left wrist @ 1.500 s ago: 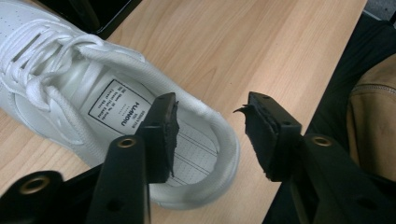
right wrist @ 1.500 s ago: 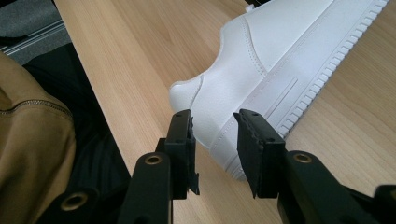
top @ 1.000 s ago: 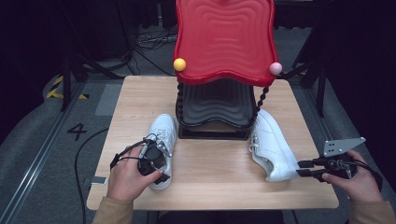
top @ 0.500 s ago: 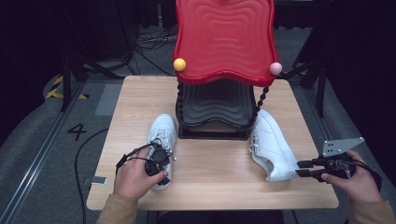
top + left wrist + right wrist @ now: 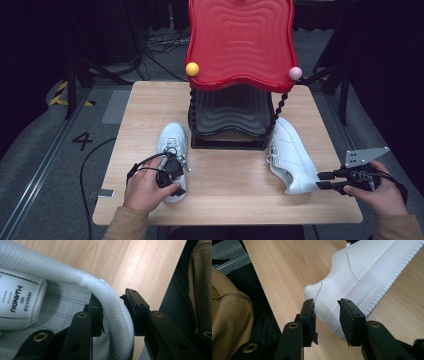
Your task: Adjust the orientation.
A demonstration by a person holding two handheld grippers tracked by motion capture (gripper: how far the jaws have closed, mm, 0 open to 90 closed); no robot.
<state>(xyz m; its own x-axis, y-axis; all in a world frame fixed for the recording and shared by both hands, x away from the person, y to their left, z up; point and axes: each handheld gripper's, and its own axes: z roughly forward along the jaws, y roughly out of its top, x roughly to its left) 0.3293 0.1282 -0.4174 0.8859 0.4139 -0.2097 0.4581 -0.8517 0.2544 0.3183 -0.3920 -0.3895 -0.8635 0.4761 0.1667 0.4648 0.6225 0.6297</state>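
Observation:
Two white sneakers lie on the wooden table (image 5: 230, 192). The left shoe (image 5: 172, 142) points its toe at the rack. My left gripper (image 5: 172, 174) sits at its heel. In the left gripper view the left gripper (image 5: 113, 305) has one jaw inside the left shoe (image 5: 62, 272) and one outside, pressed on the padded heel collar. The right shoe (image 5: 291, 155) lies on its side beside the rack. My right gripper (image 5: 323, 181) is level just off its heel. In the right gripper view the right gripper (image 5: 326, 312) is open, with the right shoe's (image 5: 354, 277) heel just beyond the jaws.
A small shoe rack stands at mid-table, with a red wavy top shelf (image 5: 240, 45) and a black lower shelf (image 5: 232, 117). A yellow ball (image 5: 192, 69) and a pink ball (image 5: 295, 73) cap its twisted posts. Dark floor, cables and rails surround the table.
My left hand and gripper have slid a little along the left shoe toward its heel and the near edge. The right gripper and both shoes have stayed put.

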